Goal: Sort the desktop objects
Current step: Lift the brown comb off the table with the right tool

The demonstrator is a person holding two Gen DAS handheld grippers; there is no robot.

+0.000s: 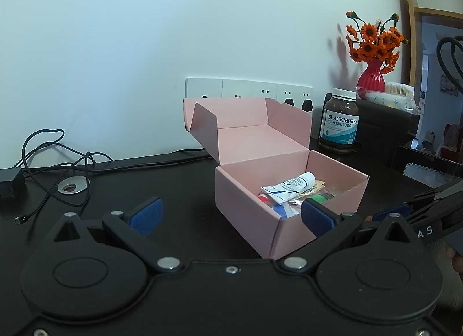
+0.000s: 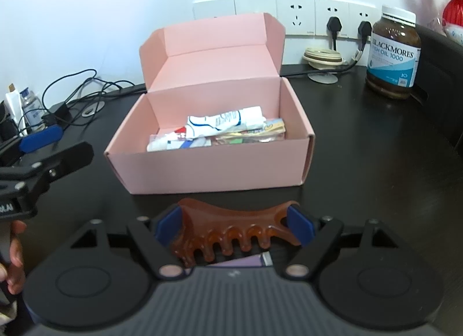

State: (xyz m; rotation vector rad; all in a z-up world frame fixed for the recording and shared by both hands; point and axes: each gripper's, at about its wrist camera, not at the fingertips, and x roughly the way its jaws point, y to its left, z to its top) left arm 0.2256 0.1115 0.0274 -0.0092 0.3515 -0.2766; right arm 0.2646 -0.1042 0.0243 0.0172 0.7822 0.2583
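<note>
The comb (image 2: 231, 232), a brown wavy-toothed piece, sits crosswise between the blue pads of my right gripper (image 2: 233, 224), which is clamped on its two ends. It hangs just in front of the near wall of the pink box (image 2: 202, 168), not yet over the opening. Beneath the comb I see part of a lilac object with a metallic end; I cannot tell what it is.

The box stands on the black desk (image 2: 361, 148) with its lid folded back against the wall. Inside lie a crumpled white tube (image 2: 225, 125) and several flat packets, filling the floor from centre to right. The left rear corner of the box looks barest.

My left gripper (image 1: 231, 217) stands with its jaws spread and nothing between them, close to the box's near left corner.

Procedure for the step in hand, as I judge it:
1. Raise the comb above the near wall before advancing, so the teeth do not catch the cardboard edge.
2. Carry it over the opening and lower it close to the contents.
3. Release only once it is low, to avoid bounce.
4. Keep the left gripper beside the box, ready to steady the light cardboard if it slides.
</note>
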